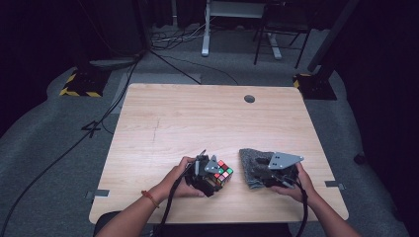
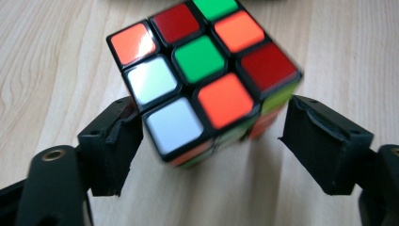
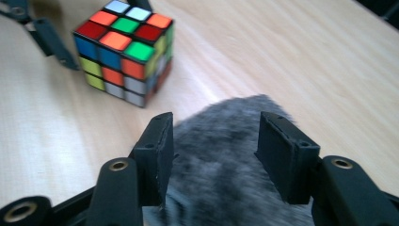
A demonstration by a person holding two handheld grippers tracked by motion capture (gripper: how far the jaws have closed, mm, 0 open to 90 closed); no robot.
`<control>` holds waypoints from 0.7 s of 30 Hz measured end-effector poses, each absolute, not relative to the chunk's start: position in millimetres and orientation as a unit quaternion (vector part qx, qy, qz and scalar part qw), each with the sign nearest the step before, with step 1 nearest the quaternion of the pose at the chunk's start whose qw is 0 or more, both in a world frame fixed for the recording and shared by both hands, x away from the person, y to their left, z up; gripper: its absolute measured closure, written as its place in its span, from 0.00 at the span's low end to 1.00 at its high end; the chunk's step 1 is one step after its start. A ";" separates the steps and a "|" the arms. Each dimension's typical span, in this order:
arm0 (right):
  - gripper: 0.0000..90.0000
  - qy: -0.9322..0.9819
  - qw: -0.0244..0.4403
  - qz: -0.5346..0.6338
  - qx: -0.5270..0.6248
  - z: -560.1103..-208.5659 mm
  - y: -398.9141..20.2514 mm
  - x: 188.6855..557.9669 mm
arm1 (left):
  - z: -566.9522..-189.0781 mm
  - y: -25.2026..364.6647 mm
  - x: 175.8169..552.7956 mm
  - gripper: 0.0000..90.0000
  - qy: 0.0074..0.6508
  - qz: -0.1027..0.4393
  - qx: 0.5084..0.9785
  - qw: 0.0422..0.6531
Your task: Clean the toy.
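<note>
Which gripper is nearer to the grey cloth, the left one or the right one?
Right. The right gripper is over the grey cloth, jaws open around its edge. The left gripper is farther off, open around the cube beside the cloth.

No readable text, label, brand, number or sign anywhere. Cube (image 2: 202,80) stickers plain colour, unprinted. Grey cloth (image 3: 226,155) unmarked. Desk (image 1: 197,118) surface bare wood grain, no lettering.

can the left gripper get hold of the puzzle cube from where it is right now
Probably yes. The left gripper already has its jaws apart on either side of the puzzle cube, not pressing it, and nothing lies between them. The grey cloth sits off by the right gripper.
</note>
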State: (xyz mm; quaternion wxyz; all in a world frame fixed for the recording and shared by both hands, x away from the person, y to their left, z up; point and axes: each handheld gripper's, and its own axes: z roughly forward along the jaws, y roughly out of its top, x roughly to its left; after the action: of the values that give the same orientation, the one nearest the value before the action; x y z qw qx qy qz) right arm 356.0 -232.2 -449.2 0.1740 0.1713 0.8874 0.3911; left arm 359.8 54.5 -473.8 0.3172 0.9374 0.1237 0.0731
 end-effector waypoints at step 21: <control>0.49 0.906 0.136 0.377 0.135 -471.4 -190.7 350.5 | -471.1 65.6 359.6 0.18 0.107 0.039 0.937 0.330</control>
State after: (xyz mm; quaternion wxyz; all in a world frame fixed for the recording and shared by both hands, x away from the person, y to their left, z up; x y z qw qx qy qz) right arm 350.5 -190.7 -471.4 0.1359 0.1345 0.9063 0.3768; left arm 359.6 65.6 -471.1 0.3301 0.9370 0.1073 0.0389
